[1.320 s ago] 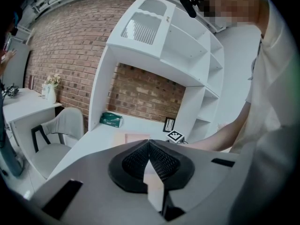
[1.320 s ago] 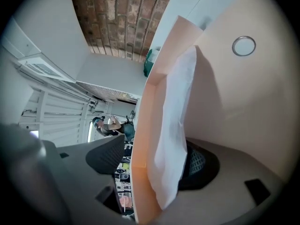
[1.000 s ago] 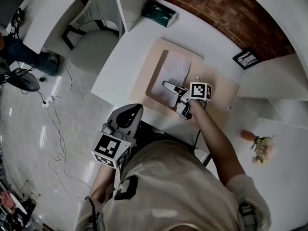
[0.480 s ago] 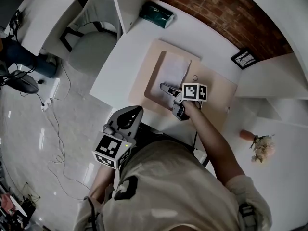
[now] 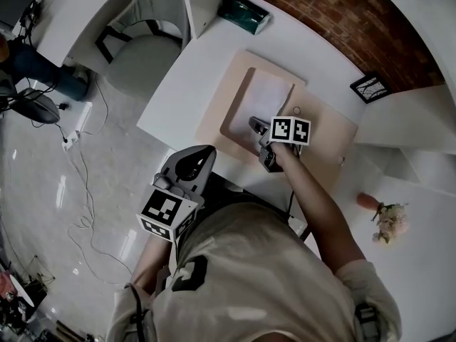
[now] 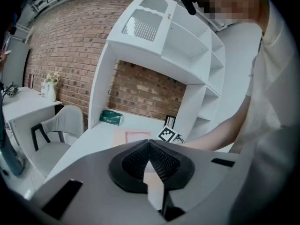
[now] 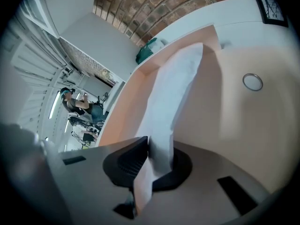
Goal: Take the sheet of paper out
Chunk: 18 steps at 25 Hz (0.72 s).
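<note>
A white sheet of paper (image 5: 267, 95) lies in the pocket of a beige folder (image 5: 324, 144) on the white desk (image 5: 178, 98). My right gripper (image 5: 256, 127) points down at the sheet's near edge. In the right gripper view its jaws are closing with the sheet (image 7: 176, 93) between them; the pads of the right gripper (image 7: 152, 161) press on the paper, which buckles up between them. My left gripper (image 5: 209, 152) hangs off the desk's near edge, by the person's body. In the left gripper view the left gripper (image 6: 149, 146) is shut with nothing in it.
A green box (image 5: 244, 11) sits at the desk's far side, a framed picture (image 5: 369, 86) at the right. A small metal ring (image 5: 296, 110) lies on the folder beside the sheet. A grey chair (image 5: 146, 55) stands left of the desk; flowers (image 5: 388, 219) lie lower right.
My right gripper has tipped downward onto the sheet's near edge and its jaws have gone from wide open to closed on the paper. The left gripper has stayed where it was.
</note>
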Each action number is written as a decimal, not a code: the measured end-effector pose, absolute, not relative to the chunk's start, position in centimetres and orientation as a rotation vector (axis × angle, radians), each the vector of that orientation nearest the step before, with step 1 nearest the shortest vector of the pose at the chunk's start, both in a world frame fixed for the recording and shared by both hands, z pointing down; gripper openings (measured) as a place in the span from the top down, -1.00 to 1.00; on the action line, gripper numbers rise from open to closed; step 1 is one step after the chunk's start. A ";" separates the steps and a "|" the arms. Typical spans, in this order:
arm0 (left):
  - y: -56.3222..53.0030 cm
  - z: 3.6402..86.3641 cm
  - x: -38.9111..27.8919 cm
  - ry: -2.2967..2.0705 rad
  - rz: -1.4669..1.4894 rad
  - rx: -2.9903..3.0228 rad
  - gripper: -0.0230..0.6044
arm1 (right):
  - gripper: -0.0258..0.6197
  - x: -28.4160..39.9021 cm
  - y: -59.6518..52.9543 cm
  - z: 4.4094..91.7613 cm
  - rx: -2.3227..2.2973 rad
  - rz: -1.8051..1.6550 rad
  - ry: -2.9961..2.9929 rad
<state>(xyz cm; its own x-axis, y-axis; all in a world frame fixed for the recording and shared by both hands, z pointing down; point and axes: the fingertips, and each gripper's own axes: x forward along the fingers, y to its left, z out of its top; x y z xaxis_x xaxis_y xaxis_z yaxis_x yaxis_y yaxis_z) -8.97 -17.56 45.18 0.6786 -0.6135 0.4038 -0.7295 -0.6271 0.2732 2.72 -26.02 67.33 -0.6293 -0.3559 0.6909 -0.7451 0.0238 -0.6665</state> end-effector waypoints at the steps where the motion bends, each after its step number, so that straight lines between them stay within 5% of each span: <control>1: -17.5 45.3 -9.0 -1.047 0.380 2.475 0.87 | 0.79 2.7 -26.1 67.4 1.127 1.641 -1.974; 18: -17.3 44.5 -7.9 -1.010 0.380 2.520 0.87 | 0.83 3.5 -25.5 66.9 1.123 1.808 -2.022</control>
